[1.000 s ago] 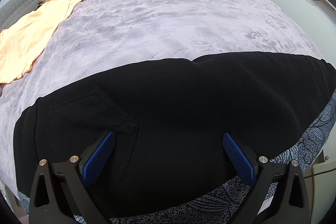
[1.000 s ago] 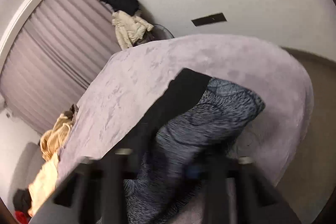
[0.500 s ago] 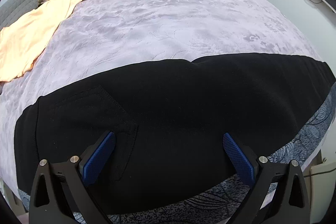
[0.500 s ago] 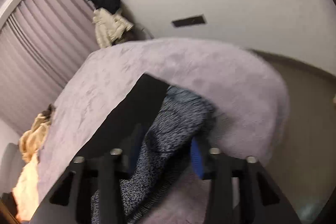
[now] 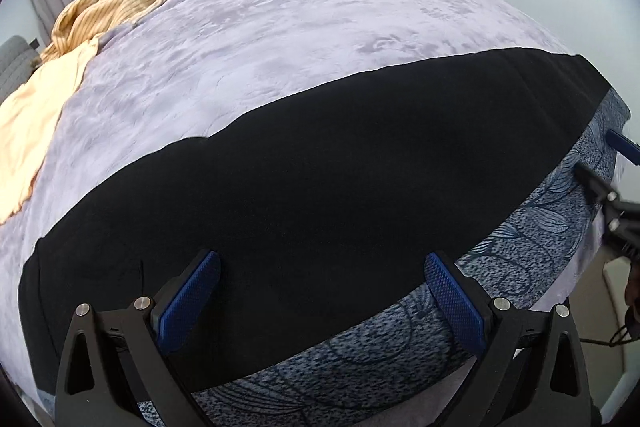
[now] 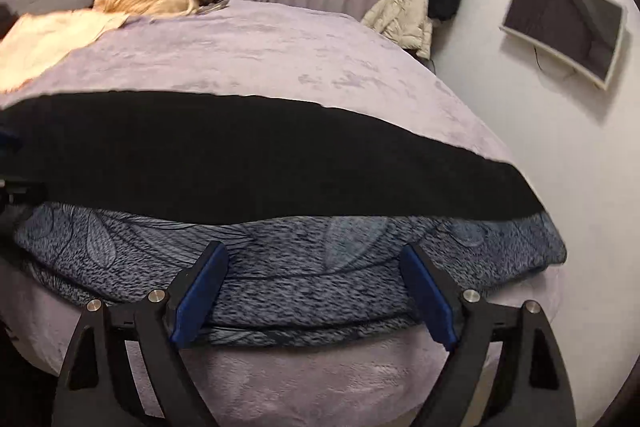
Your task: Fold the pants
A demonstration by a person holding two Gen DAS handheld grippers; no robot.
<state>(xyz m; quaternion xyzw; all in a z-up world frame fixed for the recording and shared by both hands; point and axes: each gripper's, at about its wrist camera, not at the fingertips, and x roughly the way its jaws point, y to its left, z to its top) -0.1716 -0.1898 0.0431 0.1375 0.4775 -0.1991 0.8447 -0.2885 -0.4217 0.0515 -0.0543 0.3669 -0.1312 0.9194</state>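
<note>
Right gripper (image 6: 314, 291) now swung level over patterned garment (image 6: 280, 267) beside black pants (image 5: 320, 187); left gripper (image 5: 320, 299) shifted along pants. Both spread, nothing grasped; fold not begun.

Black pants (image 5: 320, 187) – lilac bedspread (image 5: 300, 19)

- Black pants (image 5: 320, 187) lie flat across mid-frame on the lavender bed (image 5: 320, 27).
- Left claw (image 5: 320, 303) spread wide at bottom, over the pants' edge.
- Patterned blue-grey fabric (image 5: 520, 247) lower right.
- Right claw (image 5: 600, 171) at right edge.
</note>
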